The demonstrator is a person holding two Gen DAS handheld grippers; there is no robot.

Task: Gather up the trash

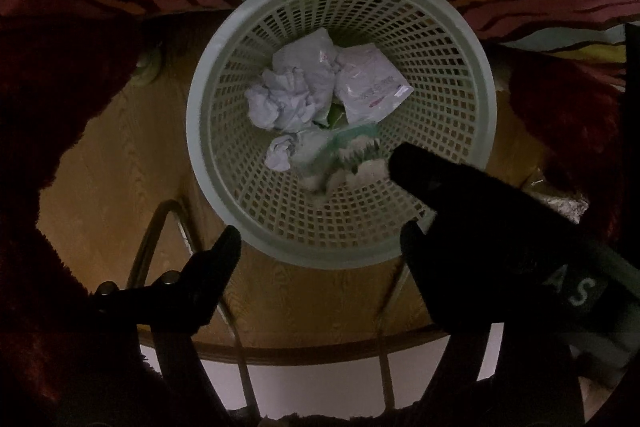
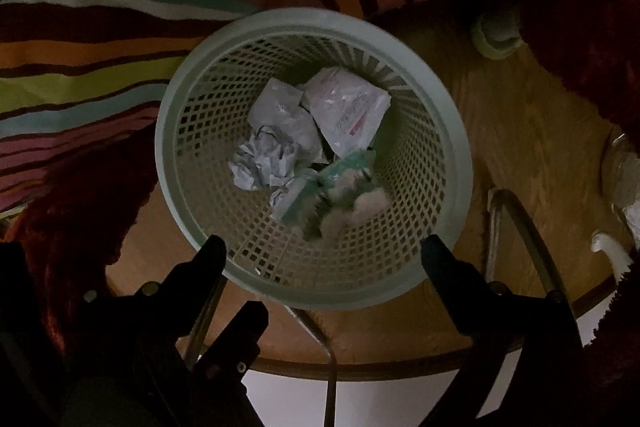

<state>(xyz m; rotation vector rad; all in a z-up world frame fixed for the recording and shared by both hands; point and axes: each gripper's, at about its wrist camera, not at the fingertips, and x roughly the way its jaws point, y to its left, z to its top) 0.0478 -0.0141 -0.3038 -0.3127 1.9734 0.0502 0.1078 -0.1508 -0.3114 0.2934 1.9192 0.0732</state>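
Pale green plastic basket w/ lattice walls stands upright on the wooden tabletop, seen from above in both views. Trash is inside at the bottom: a crumpled white paper ball, a flat white wrapper w/ pink print beside it, and a clear greenish plastic bag w/ fuzzy bits nearest the cams. Left tongs hang over the basket's near rim, fingers spread apart, nothing between them. Right tongs likewise over the near rim, wide apart, empty. A striped multicolour rug lies past the basket; dark red fuzzy fabric flanks the tabletop.
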